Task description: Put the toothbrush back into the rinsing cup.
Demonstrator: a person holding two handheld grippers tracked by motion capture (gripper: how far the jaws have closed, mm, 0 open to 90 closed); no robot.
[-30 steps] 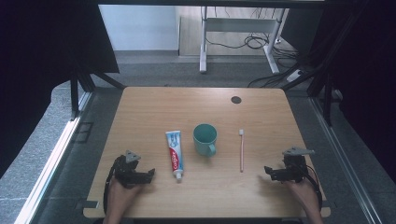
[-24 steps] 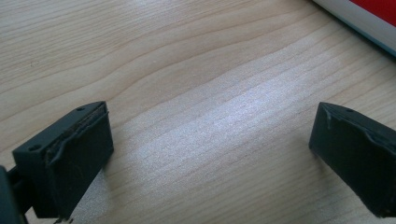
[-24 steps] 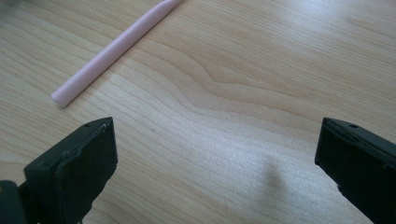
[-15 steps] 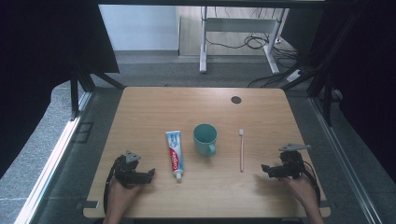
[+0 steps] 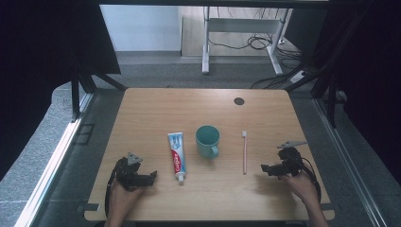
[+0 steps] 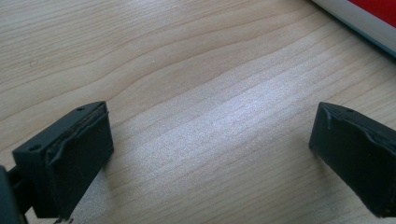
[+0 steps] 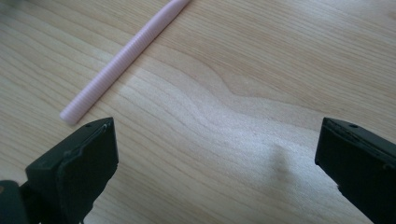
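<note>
The left gripper [image 5: 152, 176] is sitting wide apart at lower left, the right gripper [image 5: 264, 168] likewise gaping at lower right beside the toothbrush [image 5: 244, 152]. At the table's [image 5: 156, 109] centre, a cup [image 5: 207, 140] is standing between toothbrush and toothpaste [image 5: 177, 151].

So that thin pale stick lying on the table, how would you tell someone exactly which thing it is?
Start at the wooden table and find the teal mug near its middle. Just right of the mug, between it and the right gripper, lies a pink toothbrush, its bristled head pointing away from the person. It is the thinnest, plainest item there, unlike the printed toothpaste tube on the mug's other side.
</note>
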